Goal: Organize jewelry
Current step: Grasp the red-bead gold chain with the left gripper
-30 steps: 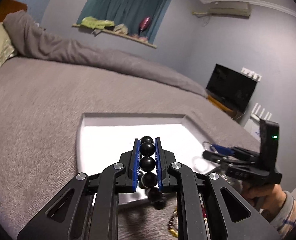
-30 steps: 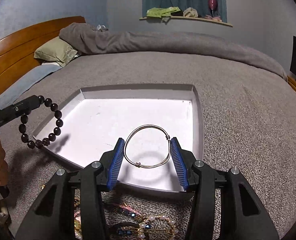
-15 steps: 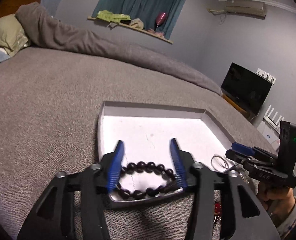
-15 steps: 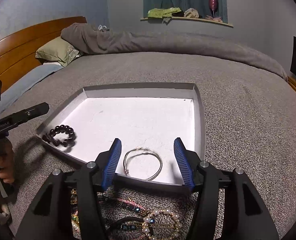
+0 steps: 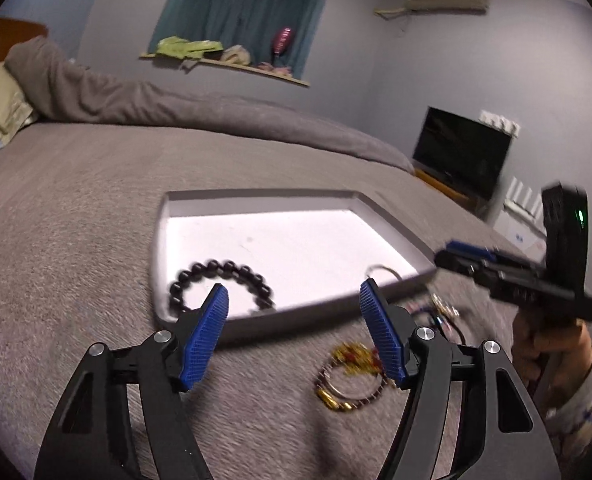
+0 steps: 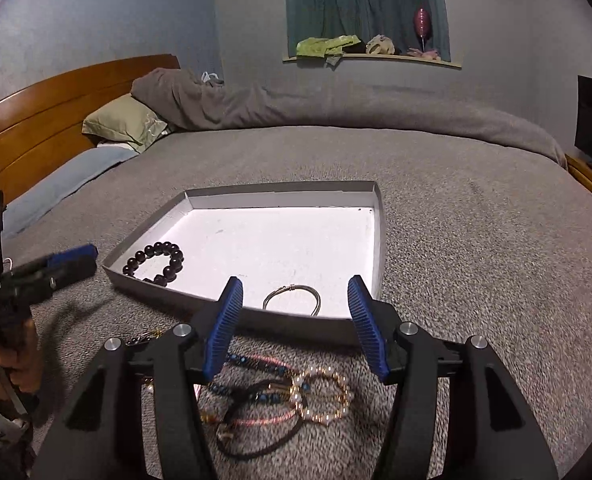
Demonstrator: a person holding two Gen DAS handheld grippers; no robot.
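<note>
A shallow white tray [image 6: 380, 236] [image 5: 158, 264] lies on the grey bed. A black bead bracelet [image 5: 224, 276] [image 6: 156, 262] rests in its near left corner, and a thin silver bangle [image 6: 294, 298] [image 5: 382, 270] in its near right part. My left gripper [image 5: 292, 310] hangs before the tray's near rim, its jaws opening, with nothing between them. My right gripper [image 6: 294, 304] is open and empty, above a pile of jewelry [image 6: 280, 400] on the blanket: a pearl and gold bracelet [image 6: 324, 394], pink and black cords. A gold and dark red bracelet [image 5: 348, 380] lies by the left fingers.
A person's hand [image 5: 552, 344] holds the right gripper at the right of the left wrist view. A rolled grey duvet [image 6: 336, 108], a pillow [image 6: 124, 122] and a wooden headboard [image 6: 48, 108] lie beyond the tray. A dark screen [image 5: 460, 152] stands to the right.
The left gripper opened, let the black bead bracelet drop into the tray and drew back. The right gripper released the silver bangle into the tray and pulled back over the jewelry pile.
</note>
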